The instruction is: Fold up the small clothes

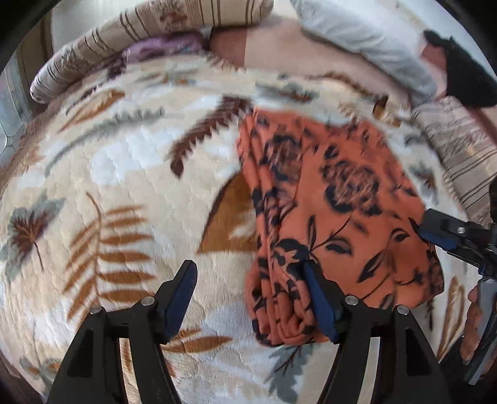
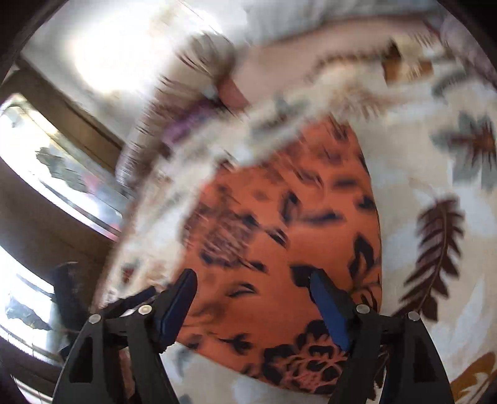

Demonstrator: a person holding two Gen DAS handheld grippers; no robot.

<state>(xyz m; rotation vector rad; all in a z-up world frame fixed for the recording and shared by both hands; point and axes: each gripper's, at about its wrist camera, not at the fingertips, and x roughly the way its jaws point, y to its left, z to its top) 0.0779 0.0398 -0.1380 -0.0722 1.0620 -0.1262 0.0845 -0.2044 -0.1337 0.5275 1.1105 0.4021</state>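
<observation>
1. Orange fabric with a dark floral print, the garment (image 1: 335, 199), lies on a plush leaf-patterned blanket (image 1: 124, 161) in the left wrist view. It is already a compact rectangle, with several stacked layers showing along its left edge. The left gripper (image 1: 248, 279) hangs over the blanket with its jaws wide apart and empty; its right finger sits just at the garment's near left edge. The right gripper (image 1: 441, 236) comes in from the right at the garment's near right corner. Striped cushions (image 1: 186, 18) line the far side.

2. Right wrist view, heavily blurred: the garment (image 2: 279, 233) fills the middle, flat on the blanket (image 2: 435, 161). The right gripper (image 2: 251, 289) is spread open above it, holding nothing.

3. Judgement: folding looks largely done. What may remain is a final fold, smoothing, or setting the bundle aside.
</observation>
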